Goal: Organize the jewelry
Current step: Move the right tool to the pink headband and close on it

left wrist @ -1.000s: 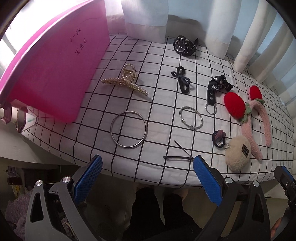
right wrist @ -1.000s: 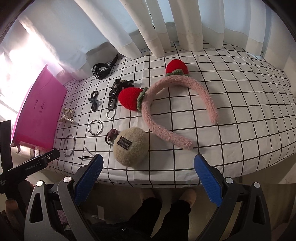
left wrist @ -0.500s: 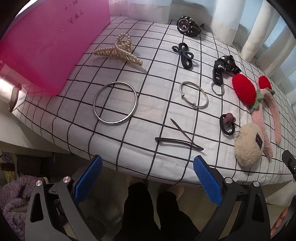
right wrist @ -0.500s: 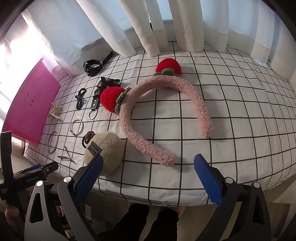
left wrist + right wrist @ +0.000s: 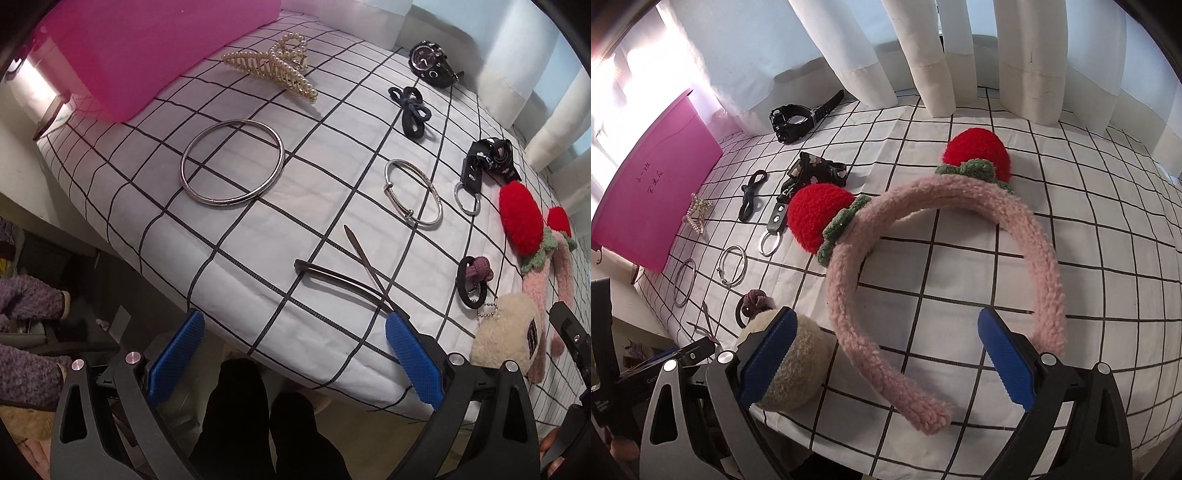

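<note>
My left gripper (image 5: pixel 293 354) is open and empty at the near edge of the checked table, just short of a thin dark hair clip (image 5: pixel 347 280). Beyond lie a large silver bangle (image 5: pixel 232 166), a small silver bangle (image 5: pixel 413 195), a pearl claw clip (image 5: pixel 273 70), a black hair tie (image 5: pixel 412 110) and a black watch (image 5: pixel 430 62). My right gripper (image 5: pixel 884 358) is open and empty, its fingers on either side of the near end of a pink fluffy headband (image 5: pixel 942 266) with red strawberries. A cream plush charm (image 5: pixel 794 365) sits by its left finger.
A pink box (image 5: pixel 147 44) stands at the table's left and also shows in the right wrist view (image 5: pixel 653 184). A black strap with key ring (image 5: pixel 480 166) and a purple-knotted hair tie (image 5: pixel 474 280) lie right of the bangles. White curtains (image 5: pixel 960 55) hang behind the table.
Both grippers have moved forward toward the table. The left one now reaches the hair clip; the right one now brackets the near end of the headband. Nothing on the table has moved.
</note>
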`<state>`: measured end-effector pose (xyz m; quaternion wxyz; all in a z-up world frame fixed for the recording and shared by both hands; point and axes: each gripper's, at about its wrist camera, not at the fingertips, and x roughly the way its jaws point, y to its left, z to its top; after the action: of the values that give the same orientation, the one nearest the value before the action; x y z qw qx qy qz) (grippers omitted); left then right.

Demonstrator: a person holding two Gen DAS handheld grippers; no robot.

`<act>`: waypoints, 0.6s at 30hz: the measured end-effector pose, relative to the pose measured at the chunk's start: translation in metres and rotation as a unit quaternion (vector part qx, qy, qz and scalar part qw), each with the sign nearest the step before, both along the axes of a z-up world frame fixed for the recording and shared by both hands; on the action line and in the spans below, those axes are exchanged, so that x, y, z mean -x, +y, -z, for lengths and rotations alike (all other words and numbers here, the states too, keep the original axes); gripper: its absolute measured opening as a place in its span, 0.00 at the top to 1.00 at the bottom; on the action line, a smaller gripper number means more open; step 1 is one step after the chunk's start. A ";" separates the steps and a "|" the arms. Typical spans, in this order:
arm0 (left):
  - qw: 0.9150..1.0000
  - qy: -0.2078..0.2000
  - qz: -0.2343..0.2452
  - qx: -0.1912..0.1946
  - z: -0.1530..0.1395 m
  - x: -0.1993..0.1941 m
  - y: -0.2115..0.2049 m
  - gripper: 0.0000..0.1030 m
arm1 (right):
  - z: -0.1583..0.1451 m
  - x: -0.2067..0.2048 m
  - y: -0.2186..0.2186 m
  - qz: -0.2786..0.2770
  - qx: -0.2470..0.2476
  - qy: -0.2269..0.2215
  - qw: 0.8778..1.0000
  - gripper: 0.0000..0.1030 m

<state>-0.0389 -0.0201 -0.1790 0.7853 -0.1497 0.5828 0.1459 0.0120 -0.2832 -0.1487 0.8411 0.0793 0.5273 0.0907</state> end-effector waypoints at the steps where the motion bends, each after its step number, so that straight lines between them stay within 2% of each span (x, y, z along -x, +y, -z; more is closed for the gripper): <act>1: 1.000 -0.003 -0.007 0.004 0.001 -0.001 -0.001 0.06 | 0.002 -0.003 0.000 -0.001 -0.003 0.000 1.000 0.09; 6: 0.999 -0.028 -0.034 0.009 0.003 0.008 -0.003 0.06 | 0.011 -0.013 0.003 -0.015 0.012 -0.001 1.000 0.09; 9: 0.999 -0.024 -0.042 0.007 0.008 0.007 -0.008 0.05 | 0.018 -0.019 0.008 -0.025 0.031 0.005 0.999 0.09; 18: 0.996 -0.051 -0.075 0.003 0.008 0.007 -0.008 0.05 | 0.023 -0.026 0.023 -0.050 0.079 -0.014 0.996 0.09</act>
<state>-0.0457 -0.0281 -0.1872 0.8006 -0.2025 0.5295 0.1944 0.0379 -0.2603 -0.1718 0.8465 -0.0153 0.5241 0.0922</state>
